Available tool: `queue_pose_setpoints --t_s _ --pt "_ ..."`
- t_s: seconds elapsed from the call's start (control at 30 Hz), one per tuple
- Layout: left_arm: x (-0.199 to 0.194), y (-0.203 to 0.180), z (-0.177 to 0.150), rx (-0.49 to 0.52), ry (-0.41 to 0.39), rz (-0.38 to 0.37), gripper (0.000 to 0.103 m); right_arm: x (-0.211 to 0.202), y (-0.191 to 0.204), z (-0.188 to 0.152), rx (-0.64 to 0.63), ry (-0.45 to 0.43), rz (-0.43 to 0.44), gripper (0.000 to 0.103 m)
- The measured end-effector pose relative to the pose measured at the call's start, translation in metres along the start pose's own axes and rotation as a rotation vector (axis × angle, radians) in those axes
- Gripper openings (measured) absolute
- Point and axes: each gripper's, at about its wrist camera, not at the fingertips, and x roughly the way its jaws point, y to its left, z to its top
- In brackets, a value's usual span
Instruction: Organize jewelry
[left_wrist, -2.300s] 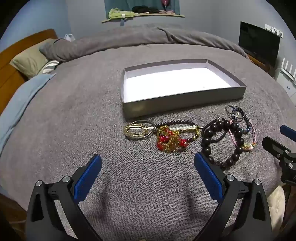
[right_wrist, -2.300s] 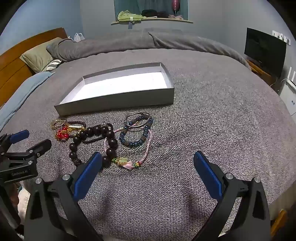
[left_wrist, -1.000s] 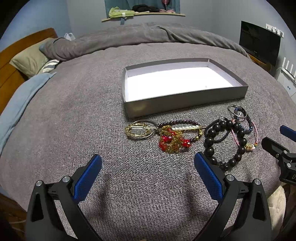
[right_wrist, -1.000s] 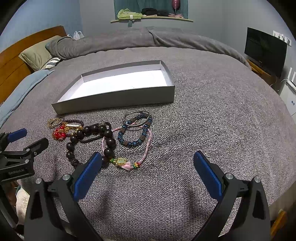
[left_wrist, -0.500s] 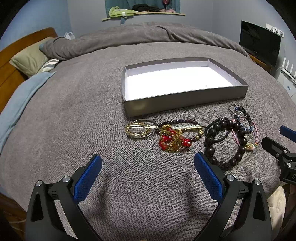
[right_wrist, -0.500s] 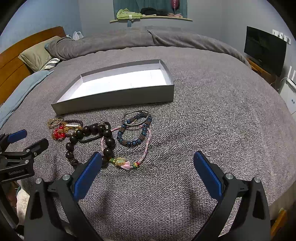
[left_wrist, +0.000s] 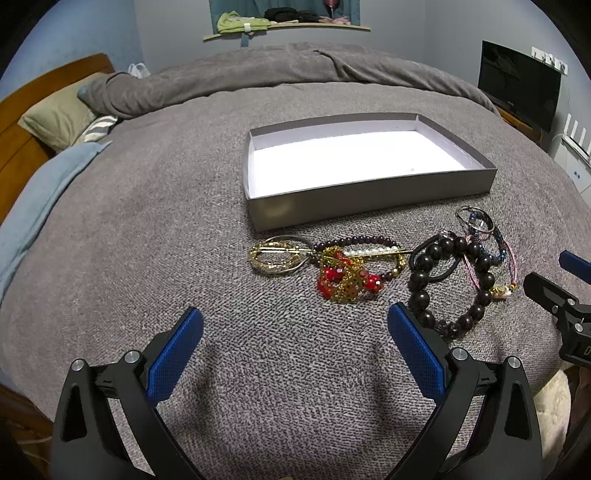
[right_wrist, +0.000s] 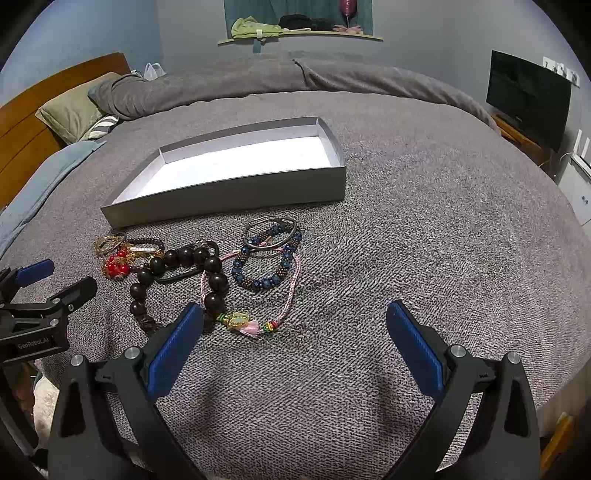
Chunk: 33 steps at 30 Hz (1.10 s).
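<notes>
A shallow grey box (left_wrist: 369, 201) (right_wrist: 236, 206) with a white inside lies empty on the bed. In front of it sits a row of jewelry: a gold hoop piece (left_wrist: 275, 254), a red and gold piece (left_wrist: 345, 278) (right_wrist: 116, 264), a dark wooden bead bracelet (left_wrist: 448, 278) (right_wrist: 177, 277), a blue bead bracelet (right_wrist: 266, 264), a silver bangle (right_wrist: 269, 230) and a pink cord bracelet (right_wrist: 255, 321). My left gripper (left_wrist: 293, 341) hovers open just short of the gold and red pieces. Near the pink cord, my right gripper (right_wrist: 293, 341) is open too. Both hold nothing.
A grey blanket (left_wrist: 147, 221) covers the bed. Pillows (left_wrist: 59, 114) and a wooden headboard (left_wrist: 14, 147) are at the left. A dark screen (right_wrist: 528, 96) stands at the right, and a shelf with clothes (right_wrist: 295, 31) hangs on the far wall.
Both views have shifted only slightly; the jewelry and the box lie where they were. Both grippers stay open.
</notes>
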Motion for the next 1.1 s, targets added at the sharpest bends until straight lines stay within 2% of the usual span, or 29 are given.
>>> queue_pose_setpoints --t_s 0.7,1.1 --pt "0.008 0.001 -0.002 -0.005 0.014 -0.010 0.099 0.006 -0.005 -0.001 0.016 0.001 0.007 0.098" --pt "0.017 0.001 0.002 0.017 0.012 -0.010 0.099 0.026 -0.009 0.022 0.009 -0.028 0.060 0.098"
